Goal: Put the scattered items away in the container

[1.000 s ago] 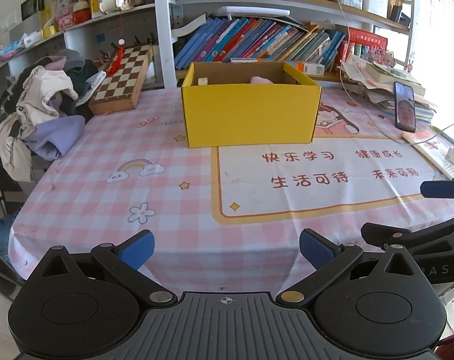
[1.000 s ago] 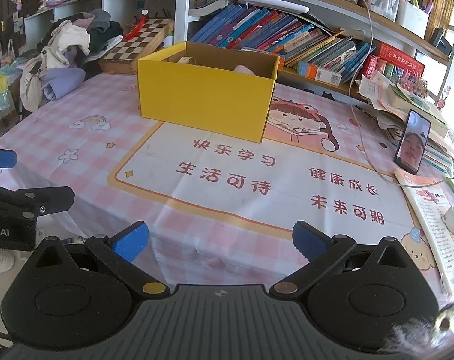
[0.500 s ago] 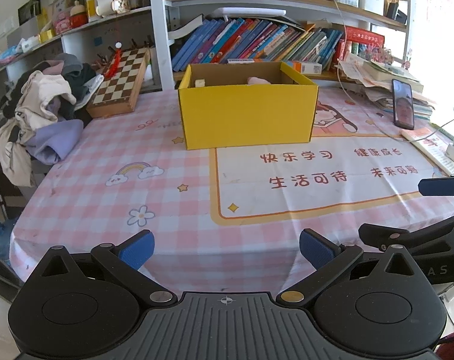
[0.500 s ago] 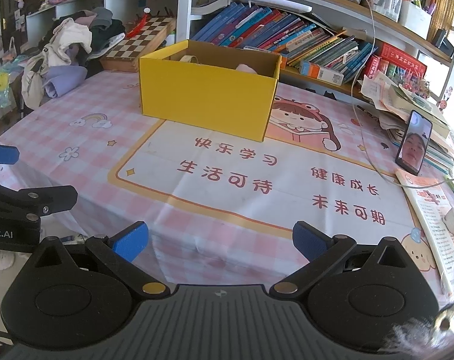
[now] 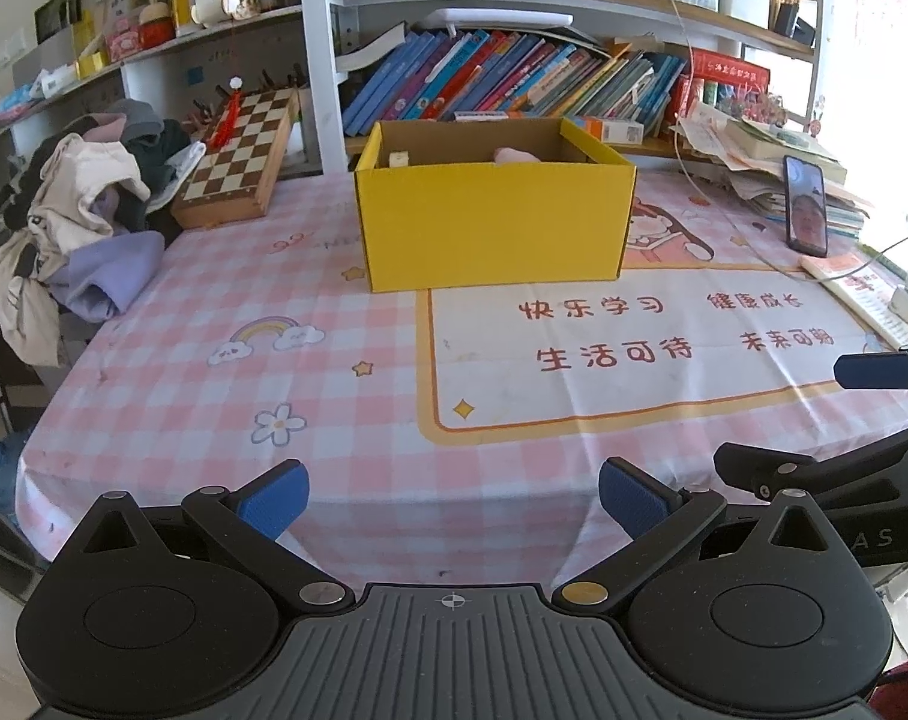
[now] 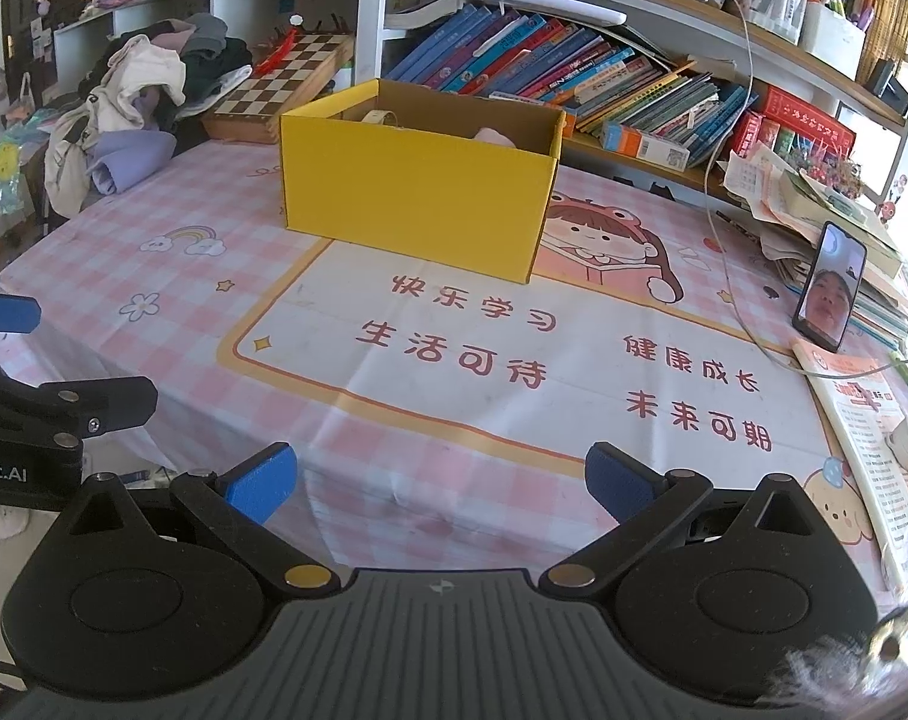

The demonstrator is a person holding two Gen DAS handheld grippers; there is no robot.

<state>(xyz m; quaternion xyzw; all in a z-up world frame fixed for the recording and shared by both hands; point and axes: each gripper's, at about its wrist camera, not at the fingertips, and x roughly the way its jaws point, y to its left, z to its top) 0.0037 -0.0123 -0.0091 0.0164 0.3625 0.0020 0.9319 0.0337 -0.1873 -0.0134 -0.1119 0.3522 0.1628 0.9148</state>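
A yellow cardboard box (image 5: pixel 493 222) (image 6: pixel 414 204) stands on the pink checked tablecloth (image 5: pixel 333 372) toward the back. Inside it a pink soft item (image 5: pixel 517 155) (image 6: pixel 497 136) and a small white item (image 5: pixel 398 159) show over the rim; the right wrist view also shows a pale ring-shaped item (image 6: pixel 378 117) in it. My left gripper (image 5: pixel 450 501) hangs open and empty off the table's front edge. My right gripper (image 6: pixel 438 483) is open and empty too, over the front edge. Each gripper's fingers (image 5: pixel 874 371) (image 6: pixel 3 313) show at the side of the other's view.
A chessboard (image 5: pixel 240 159) and a heap of clothes (image 5: pixel 87 222) lie at the back left. Books (image 5: pixel 514 84) fill the shelf behind the box. A phone (image 6: pixel 830 287) leans on stacked papers at the right, with a cable and a booklet (image 6: pixel 868 438) near it.
Both grippers have drawn back slightly from the table, so the box looks a little farther. Both stay open and empty.
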